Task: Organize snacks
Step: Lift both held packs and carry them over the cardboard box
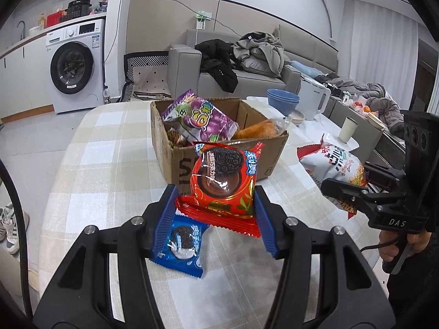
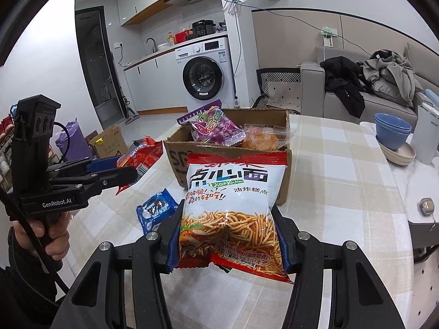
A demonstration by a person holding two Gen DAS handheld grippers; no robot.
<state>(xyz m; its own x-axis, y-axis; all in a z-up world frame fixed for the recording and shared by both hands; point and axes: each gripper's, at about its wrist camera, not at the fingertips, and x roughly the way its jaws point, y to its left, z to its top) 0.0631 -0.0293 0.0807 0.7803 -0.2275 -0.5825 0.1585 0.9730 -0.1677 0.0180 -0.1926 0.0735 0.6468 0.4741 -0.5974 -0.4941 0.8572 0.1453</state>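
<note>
My left gripper (image 1: 216, 216) is shut on a red Oreo packet (image 1: 223, 183) and holds it above the table, just before the cardboard box (image 1: 175, 159). The box holds a purple candy bag (image 1: 203, 118) and an orange bread pack (image 1: 258, 130). A blue Oreo packet (image 1: 182, 244) lies on the tablecloth under the left gripper. My right gripper (image 2: 229, 240) is shut on a white-and-red noodle snack bag (image 2: 230, 205), held in front of the box (image 2: 282, 186). The left gripper (image 2: 120, 174) with its red packet shows at the left of the right wrist view.
The table has a checked cloth (image 1: 104, 170). Blue bowls (image 1: 282, 101), a white kettle (image 1: 314, 101) and a cup (image 1: 347, 130) stand at the far right. A sofa with clothes (image 1: 247, 63) and a washing machine (image 1: 74, 65) are behind.
</note>
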